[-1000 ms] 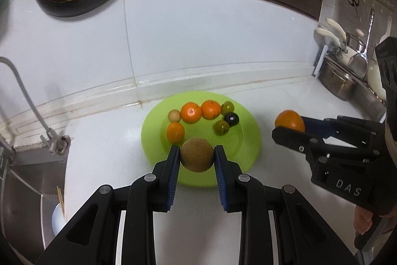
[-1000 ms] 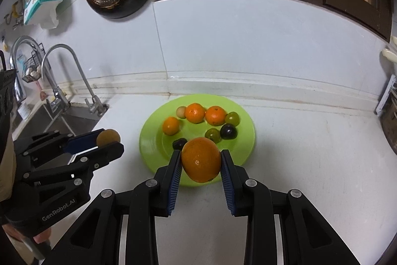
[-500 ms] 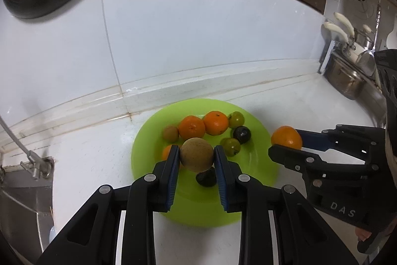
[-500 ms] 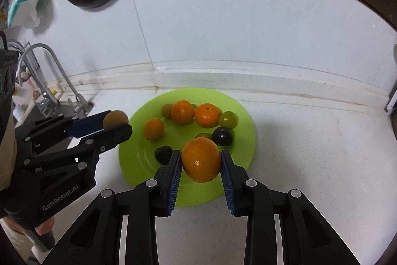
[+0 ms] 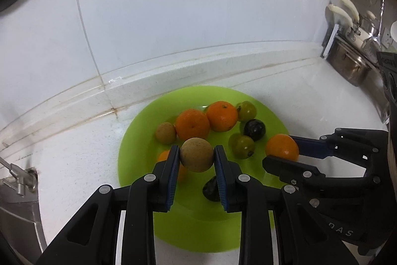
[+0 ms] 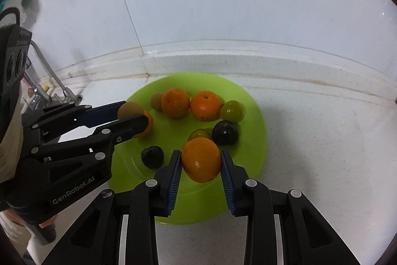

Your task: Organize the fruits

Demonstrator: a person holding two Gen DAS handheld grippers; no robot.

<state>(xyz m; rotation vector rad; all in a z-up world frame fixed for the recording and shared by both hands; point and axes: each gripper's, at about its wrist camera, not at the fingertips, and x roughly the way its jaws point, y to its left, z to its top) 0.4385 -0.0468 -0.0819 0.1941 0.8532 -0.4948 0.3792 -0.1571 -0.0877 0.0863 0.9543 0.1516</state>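
A white counter (image 5: 74, 160) is lying under a white tiled wall, with a sink at the far left and a green plate (image 5: 198, 225) in the middle. On the left, the left gripper (image 5: 197, 158) is holding a brown fruit (image 5: 196, 154) clamped between its jaws, above the near left part of the plate, beside a small orange that is partly hidden. In the plate, two oranges (image 5: 207, 121), green fruits and dark fruits are lying in a loose arc. On the right, the right gripper (image 6: 201, 163) is gripping an orange (image 6: 201, 159) tightly, above the near right part of the plate. Both fruits are round, so no long axis matters; free plate is lying directly below each one, so the release probably needs only a short descent. Compared with one second ago, both grippers are now over the plate instead of before its near rim, and the plate is looking larger.
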